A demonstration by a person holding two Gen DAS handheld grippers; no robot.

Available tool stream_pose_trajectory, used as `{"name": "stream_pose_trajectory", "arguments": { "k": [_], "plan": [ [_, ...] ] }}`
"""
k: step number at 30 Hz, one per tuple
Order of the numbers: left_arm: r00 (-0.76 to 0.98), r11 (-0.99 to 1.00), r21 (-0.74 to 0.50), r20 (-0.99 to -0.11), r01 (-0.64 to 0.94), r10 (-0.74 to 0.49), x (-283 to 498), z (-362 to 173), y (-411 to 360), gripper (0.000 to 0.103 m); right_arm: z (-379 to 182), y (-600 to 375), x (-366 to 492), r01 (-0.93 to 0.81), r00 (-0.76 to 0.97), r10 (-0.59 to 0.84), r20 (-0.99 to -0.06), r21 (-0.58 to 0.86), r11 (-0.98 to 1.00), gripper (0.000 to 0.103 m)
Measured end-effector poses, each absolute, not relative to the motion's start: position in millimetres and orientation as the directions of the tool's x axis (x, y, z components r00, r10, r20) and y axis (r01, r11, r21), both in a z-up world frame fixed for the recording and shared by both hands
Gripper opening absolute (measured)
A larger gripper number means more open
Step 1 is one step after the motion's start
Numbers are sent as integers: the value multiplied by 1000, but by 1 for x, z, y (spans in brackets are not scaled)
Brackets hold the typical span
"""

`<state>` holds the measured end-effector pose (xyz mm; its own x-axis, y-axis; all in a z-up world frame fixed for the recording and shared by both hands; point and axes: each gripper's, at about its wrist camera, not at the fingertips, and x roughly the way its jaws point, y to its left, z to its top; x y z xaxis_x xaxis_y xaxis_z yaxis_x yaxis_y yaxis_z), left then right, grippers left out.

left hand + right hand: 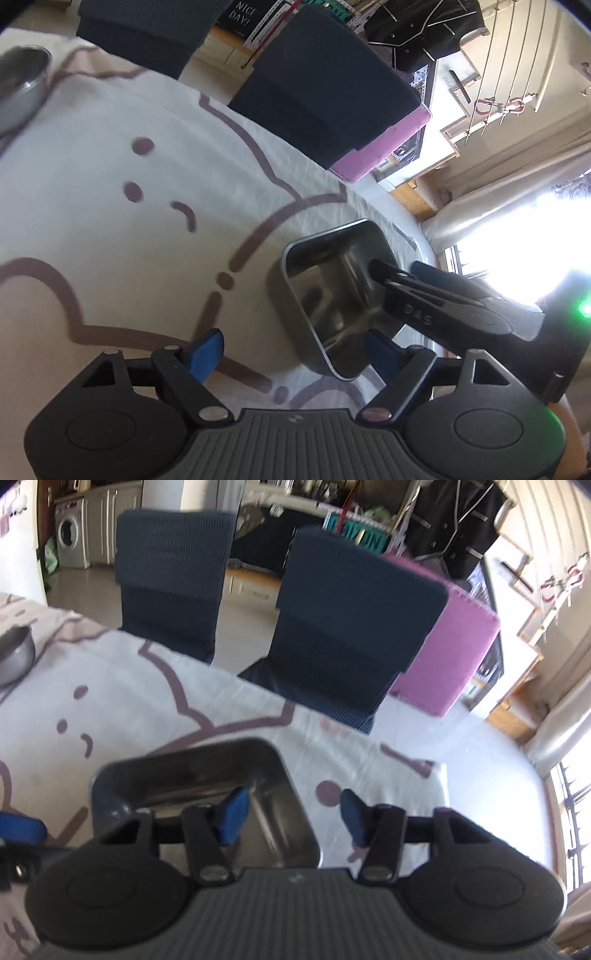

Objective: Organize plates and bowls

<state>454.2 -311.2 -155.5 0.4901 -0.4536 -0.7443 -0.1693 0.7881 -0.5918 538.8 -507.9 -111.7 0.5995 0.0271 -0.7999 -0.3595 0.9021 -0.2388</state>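
On the white tablecloth with brown cartoon outlines (110,229), the square stainless-steel dish with rounded corners (332,295) sits near the cloth's window-side edge, and it serves here as the landmark. Far from the dish, at the opposite edge of the cloth, a round steel bowl (22,85) stands on its own. Beyond the dish, across the table, are two dark blue chair backs (354,627) and a pink cushion (458,657).

The right gripper (291,814) straddles the dish's right-hand wall: one blue finger (232,819) hangs inside the basin, the other outside over the cloth. Its jaws stand about half open and the pads do not appear to press on the metal, though blur makes contact hard to judge. The left gripper (295,350) is wider apart, with one blue finger beside the dish's near corner and the other over bare cloth; it holds nothing.

The step in hand looks like taking the dish by its rim. To do it well, the right fingers should sink until the pads cover the wall fully below the rolled lip, then close squarely, since thin polished steel is likely to slip or tip under a shallow pinch. The left gripper could steady the near corner while the dish is lifted level toward the bowl.
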Motion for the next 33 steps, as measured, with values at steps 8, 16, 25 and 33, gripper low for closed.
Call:
{"name": "stream_pose_trajectory", "arguments": {
  "k": [8, 16, 25, 33],
  "plan": [
    [448, 791, -587, -762, -171, -468, 465, -172, -322, 59, -123, -509, 539, -354, 576, 6, -817, -243, 903, 19],
    [460, 830, -536, -783, -157, -419, 465, -164, -310, 28, -119, -513, 509, -341, 539, 63, -840, -149, 928, 12],
    [517, 910, -415, -780, -6, -352, 440, -129, -287, 12, -109, -514, 449, -203, 605, 123, -787, -4, 979, 7],
    [568, 934, -353, -758, 58, -321, 393, -82, -241, 5, -57, -469, 387, -180, 699, 172, -694, 62, 982, 7]
  ]
}}
